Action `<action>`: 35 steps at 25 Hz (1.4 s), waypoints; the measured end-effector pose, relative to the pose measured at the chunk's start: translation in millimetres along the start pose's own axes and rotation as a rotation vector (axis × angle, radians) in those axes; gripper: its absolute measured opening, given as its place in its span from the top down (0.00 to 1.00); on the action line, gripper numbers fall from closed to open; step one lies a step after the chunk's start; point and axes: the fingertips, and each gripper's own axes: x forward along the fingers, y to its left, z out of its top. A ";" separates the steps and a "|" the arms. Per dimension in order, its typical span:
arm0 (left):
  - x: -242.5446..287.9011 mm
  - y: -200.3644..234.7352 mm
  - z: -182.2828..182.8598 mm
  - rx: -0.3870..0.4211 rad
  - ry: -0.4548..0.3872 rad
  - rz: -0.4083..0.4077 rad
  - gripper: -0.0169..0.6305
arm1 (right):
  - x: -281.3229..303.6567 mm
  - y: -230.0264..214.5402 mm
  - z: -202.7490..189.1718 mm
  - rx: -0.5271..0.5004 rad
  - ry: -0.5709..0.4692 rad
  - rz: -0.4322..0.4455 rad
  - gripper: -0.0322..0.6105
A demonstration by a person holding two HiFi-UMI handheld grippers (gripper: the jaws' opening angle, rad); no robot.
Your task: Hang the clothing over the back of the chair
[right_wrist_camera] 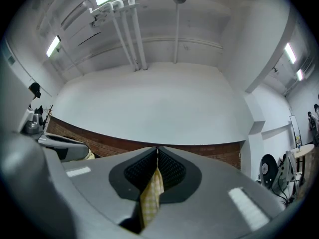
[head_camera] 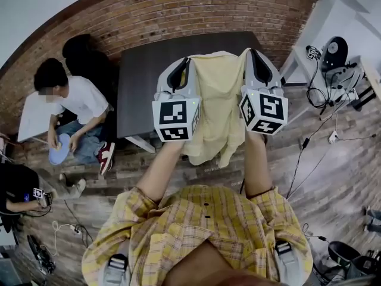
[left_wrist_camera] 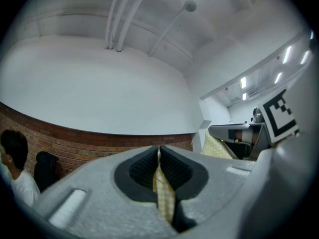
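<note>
A pale yellow checked garment (head_camera: pixel 218 109) hangs spread between my two grippers, held up high in front of me. My left gripper (head_camera: pixel 180 69) is shut on its left upper edge, and the fabric (left_wrist_camera: pixel 163 195) shows pinched between the jaws in the left gripper view. My right gripper (head_camera: pixel 255 60) is shut on the right upper edge, where a strip of the cloth (right_wrist_camera: pixel 151 195) sits between the pads. Both gripper views point up at the white wall and ceiling. No chair back shows clearly; the garment hides what lies under it.
A dark table (head_camera: pixel 149 88) stands beyond the garment, against a brick wall (head_camera: pixel 196 11). A person in a white shirt (head_camera: pixel 80 100) sits at left. A white stand with gear (head_camera: pixel 333 64) and cables (head_camera: pixel 315 142) are at right on the wood floor.
</note>
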 end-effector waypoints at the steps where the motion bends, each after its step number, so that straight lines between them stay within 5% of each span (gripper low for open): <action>1: 2.1 0.6 -2.9 -0.004 0.004 0.000 0.95 | 2.1 0.0 -3.3 0.001 0.006 0.001 0.93; 35: 49.8 6.2 -83.4 -0.065 0.155 -0.022 0.95 | 45.2 12.5 -91.1 -0.007 0.175 0.025 0.93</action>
